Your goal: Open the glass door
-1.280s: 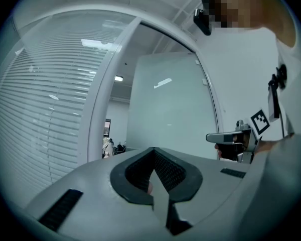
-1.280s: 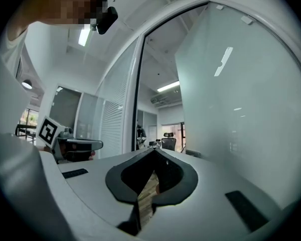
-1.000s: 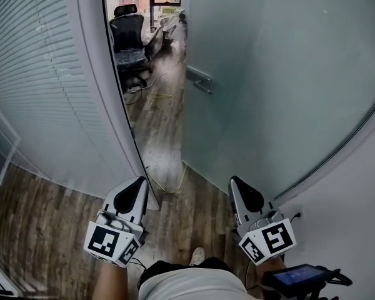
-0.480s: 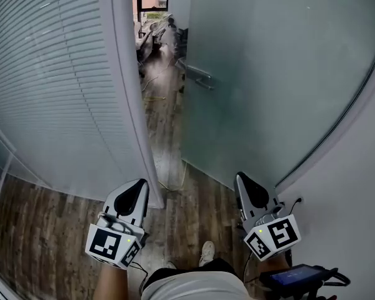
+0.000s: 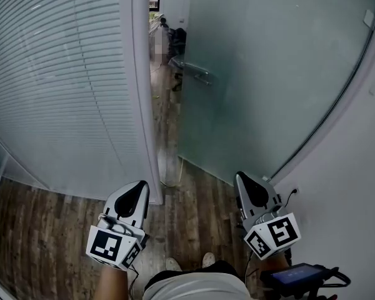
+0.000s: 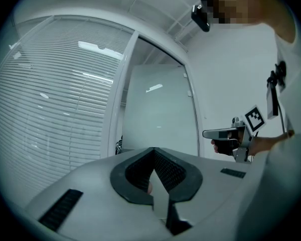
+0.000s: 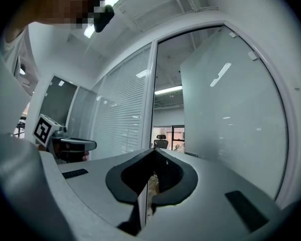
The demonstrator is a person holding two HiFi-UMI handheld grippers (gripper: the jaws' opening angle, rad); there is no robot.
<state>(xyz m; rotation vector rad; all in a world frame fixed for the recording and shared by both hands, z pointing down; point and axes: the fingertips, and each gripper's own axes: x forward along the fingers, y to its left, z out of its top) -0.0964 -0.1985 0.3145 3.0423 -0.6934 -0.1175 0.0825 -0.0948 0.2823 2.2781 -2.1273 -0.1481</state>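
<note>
the glass door [image 5: 269, 74], frosted and tall, was seen filling the upper right of the head view, swung ajar with a narrow gap left between its near edge and a white post [image 5: 140, 92]. to the left of that post a glazed wall [image 5: 56, 86] was covered by closed slat blinds. a wood-plank floor [image 5: 44, 224] was spread below both and ran on through the gap. a plain white wall [image 5: 356, 192] was met at the door's right.

both claws were held level and low, side by side and well apart, short of the door. the left claw [image 5: 140, 184] was pointed at the foot of the post; its jaws were seen pressed together, with nothing held. the right claw [image 5: 239, 177] was pointed at the door's lower edge, its jaws likewise closed together and empty, touching nothing.

a metal handle [image 5: 197, 72] was fixed on the door beside the gap, far ahead of the claws. through the gap an office chair [image 7: 161, 142] was made out in the right gripper view. two shoe tips [image 5: 173, 264] were seen on the floor between the claws.
</note>
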